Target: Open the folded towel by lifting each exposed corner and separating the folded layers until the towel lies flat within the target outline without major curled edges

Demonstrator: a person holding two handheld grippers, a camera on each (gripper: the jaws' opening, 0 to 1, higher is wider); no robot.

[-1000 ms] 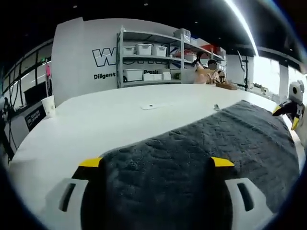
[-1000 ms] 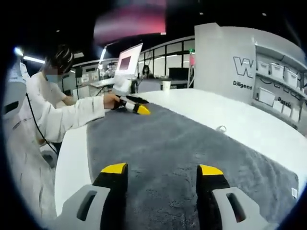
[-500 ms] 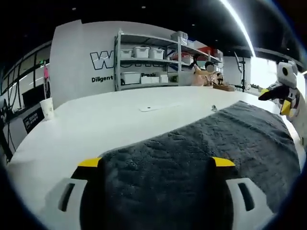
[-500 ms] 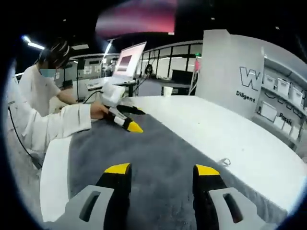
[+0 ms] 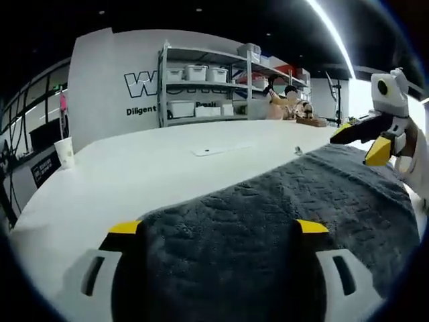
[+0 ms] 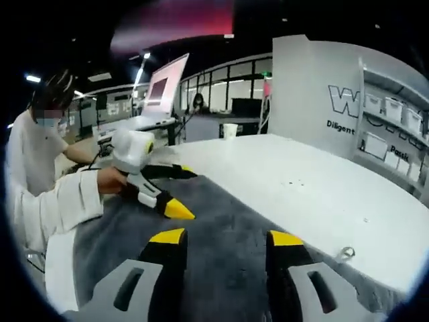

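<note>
Dark grey towel (image 5: 281, 208) spread on white desk (image 5: 154, 168), left tongs (image 5: 218, 228) parted over its near edge, right tongs (image 6: 218, 236) parted above towel, gripping nothing

The towel (image 5: 281, 208) is dark grey cloth with a nubby, looped pile, matt and rough. The table (image 5: 154, 168) has a smooth white top with a soft sheen. The left gripper (image 5: 218, 227) has matt black jaws, yellow tips and pale grey plastic bodies; the right gripper (image 6: 226, 237) is made alike. A paper cup (image 5: 66, 149) looks matt white. The shelf rack (image 5: 201, 80) is grey metal holding translucent plastic bins (image 5: 201, 70).
</note>
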